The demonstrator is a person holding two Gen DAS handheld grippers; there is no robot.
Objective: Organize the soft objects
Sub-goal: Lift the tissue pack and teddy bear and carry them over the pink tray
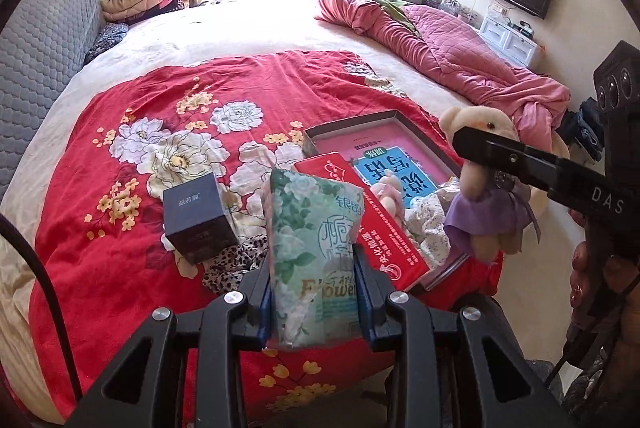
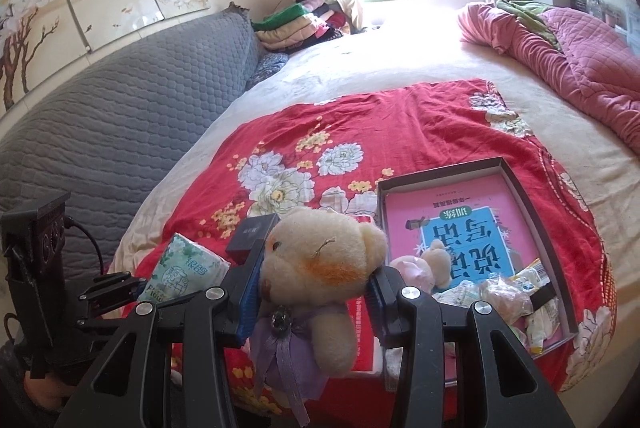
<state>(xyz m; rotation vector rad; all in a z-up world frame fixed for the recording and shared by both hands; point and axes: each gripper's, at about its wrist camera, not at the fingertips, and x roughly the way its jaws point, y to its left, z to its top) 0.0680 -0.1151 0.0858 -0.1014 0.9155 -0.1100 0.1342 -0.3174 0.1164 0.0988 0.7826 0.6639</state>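
Note:
My left gripper [image 1: 314, 280] is shut on a green floral tissue pack [image 1: 316, 244] and holds it above the near edge of the red floral blanket [image 1: 192, 96]. It also shows in the right wrist view [image 2: 182, 274]. My right gripper [image 2: 312, 292] is shut on a cream teddy bear in a purple dress [image 2: 320, 268], held above the blanket's near edge, next to the shallow box [image 2: 532, 196]. The bear also shows in the left wrist view [image 1: 482, 200]. A small pink plush [image 2: 424, 266] lies in the box on a pink and blue book [image 2: 468, 228].
A dark cube box [image 1: 198, 216] and a leopard-print cloth [image 1: 236, 262] lie on the blanket at left. A red box [image 1: 376, 224] leans on the shallow box. Crumpled wrappers [image 2: 508, 298] fill the box's near corner. A pink quilt [image 1: 440, 40] lies at right, a grey headboard [image 2: 120, 116] at left.

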